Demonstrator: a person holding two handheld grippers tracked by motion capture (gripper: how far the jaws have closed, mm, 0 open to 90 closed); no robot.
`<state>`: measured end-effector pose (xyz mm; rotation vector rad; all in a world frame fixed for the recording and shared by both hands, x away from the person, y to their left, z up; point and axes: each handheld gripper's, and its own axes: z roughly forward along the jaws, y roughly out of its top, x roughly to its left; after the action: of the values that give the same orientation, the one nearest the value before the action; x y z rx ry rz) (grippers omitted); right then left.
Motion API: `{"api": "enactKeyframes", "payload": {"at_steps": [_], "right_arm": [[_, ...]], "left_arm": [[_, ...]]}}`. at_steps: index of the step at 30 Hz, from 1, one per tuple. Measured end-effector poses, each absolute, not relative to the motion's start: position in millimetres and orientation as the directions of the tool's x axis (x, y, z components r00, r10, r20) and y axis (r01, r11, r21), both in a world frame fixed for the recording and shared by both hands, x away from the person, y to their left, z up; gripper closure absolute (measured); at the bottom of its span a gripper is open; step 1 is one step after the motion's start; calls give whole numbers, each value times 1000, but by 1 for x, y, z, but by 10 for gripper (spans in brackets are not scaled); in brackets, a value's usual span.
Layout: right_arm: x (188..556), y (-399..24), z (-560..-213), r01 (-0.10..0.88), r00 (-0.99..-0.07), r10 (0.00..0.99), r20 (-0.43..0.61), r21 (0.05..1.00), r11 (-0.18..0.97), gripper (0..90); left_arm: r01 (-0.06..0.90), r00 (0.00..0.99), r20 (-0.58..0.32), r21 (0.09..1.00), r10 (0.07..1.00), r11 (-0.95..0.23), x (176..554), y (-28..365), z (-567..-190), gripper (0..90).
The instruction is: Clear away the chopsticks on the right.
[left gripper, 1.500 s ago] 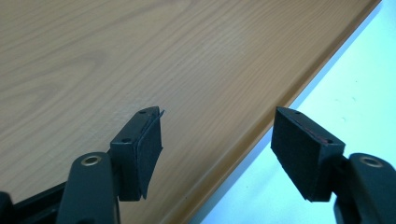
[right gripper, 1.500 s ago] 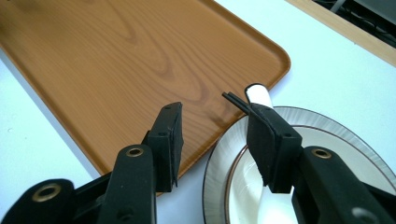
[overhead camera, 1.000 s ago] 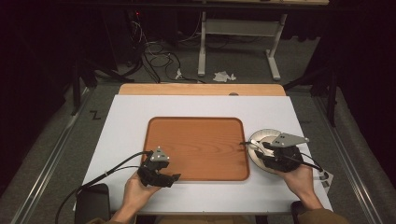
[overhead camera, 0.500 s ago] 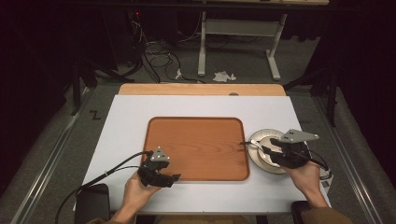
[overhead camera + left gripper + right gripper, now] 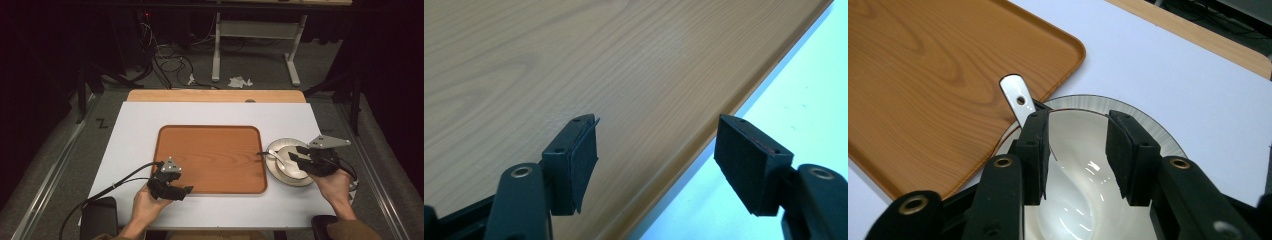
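The white bowl (image 5: 291,161) sits on a pale plate (image 5: 275,175) at the right of the white table (image 5: 130,125), just beside the right edge of the wooden tray (image 5: 210,155). A metal spoon (image 5: 274,155) lies in the bowl with its handle pointing out over the rim toward the tray; in the right gripper view the flat handle end (image 5: 1018,97) with its small hole shows clearly, while the spoon's bowl end is hidden behind the left-hand jaw and lost in the glare on the glaze.

The right gripper (image 5: 300,156) hangs over the bowl, its jaws moderately apart and having just been closing. In the right gripper view (image 5: 1077,150) the bowl's inside shows between the pads, and the left-hand one seems to stand at the spoon handle, though contact cannot be made out; nothing is visibly clamped. The grey plate on top of this gripper and the hand (image 5: 335,182) behind it cover the plate's near right rim from above.

The left gripper (image 5: 175,189) rests at the tray's near edge, held by the left hand (image 5: 147,207). Its own view (image 5: 656,150) shows the jaws wide apart and empty, one pad over the tray's wood grain, the other over the table past the rim. A dark flat object (image 5: 97,217) lies at the table's near left corner, partly cut off by the frame edge.
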<state>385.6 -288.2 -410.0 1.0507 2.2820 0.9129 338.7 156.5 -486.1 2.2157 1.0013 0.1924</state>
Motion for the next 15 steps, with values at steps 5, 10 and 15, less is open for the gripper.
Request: {"api": "enactKeyframes", "payload": {"at_steps": [5,10,15], "right_arm": [[389,-295,-410,496,-583,803,-122,730,470,633],[397,-304,-411,526,-560,821,-114,716,458,621],[400,-311,-408,538,-544,833,-105,717,442,628]], "left_arm": [[607,692,-139,643,709,-467,339,157,-486,334],[608,692,-139,643,709,-467,339,157,-486,334],[609,690,-140,643,710,-465,339,157,-486,334]]}}
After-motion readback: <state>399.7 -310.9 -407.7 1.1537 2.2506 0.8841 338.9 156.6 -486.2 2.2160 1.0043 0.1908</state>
